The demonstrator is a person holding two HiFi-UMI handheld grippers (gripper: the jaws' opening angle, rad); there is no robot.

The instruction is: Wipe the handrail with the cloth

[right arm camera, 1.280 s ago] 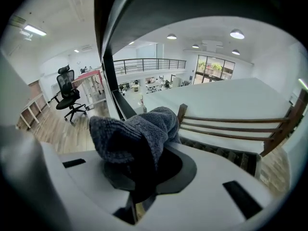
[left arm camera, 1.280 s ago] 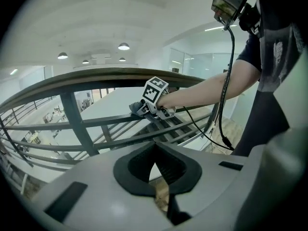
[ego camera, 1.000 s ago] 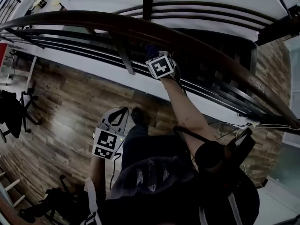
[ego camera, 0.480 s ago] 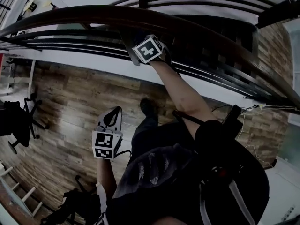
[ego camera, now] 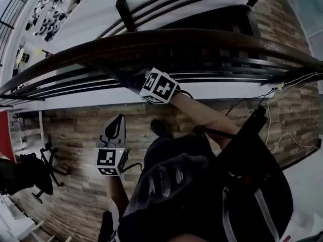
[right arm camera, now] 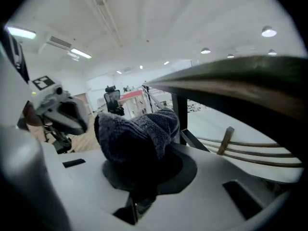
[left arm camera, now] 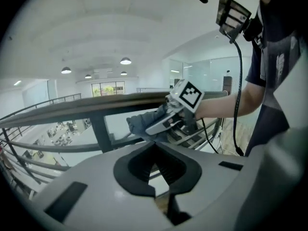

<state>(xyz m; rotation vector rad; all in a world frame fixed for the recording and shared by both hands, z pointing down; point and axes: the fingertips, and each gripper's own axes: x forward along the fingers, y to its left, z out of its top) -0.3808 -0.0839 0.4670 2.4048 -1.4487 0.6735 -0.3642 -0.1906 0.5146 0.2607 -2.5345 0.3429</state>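
Observation:
The dark wooden handrail [ego camera: 212,38] curves across the head view from lower left to right. My right gripper [ego camera: 140,83] is shut on a grey-blue cloth [ego camera: 128,78] and holds it just under the rail, next to a dark post. In the right gripper view the bunched cloth [right arm camera: 137,131] fills the jaws of this gripper [right arm camera: 143,163], with the handrail [right arm camera: 240,78] above and to the right. My left gripper [ego camera: 115,129] hangs lower, over the floor, away from the rail. Its jaws [left arm camera: 156,159] are shut on nothing and point at the right gripper [left arm camera: 169,120] and cloth [left arm camera: 143,125].
Thin dark bars [ego camera: 60,87] run below the handrail, and a post [ego camera: 123,13] stands behind it. A white ledge [ego camera: 101,101] borders the wood-plank floor [ego camera: 70,135]. An office chair [ego camera: 25,178] stands at the left. Cables [ego camera: 272,110] trail at the right.
The right gripper has moved left along the handrail with the cloth. The head view has swung, so the rail now sits lower in the picture. The left gripper has stayed low.

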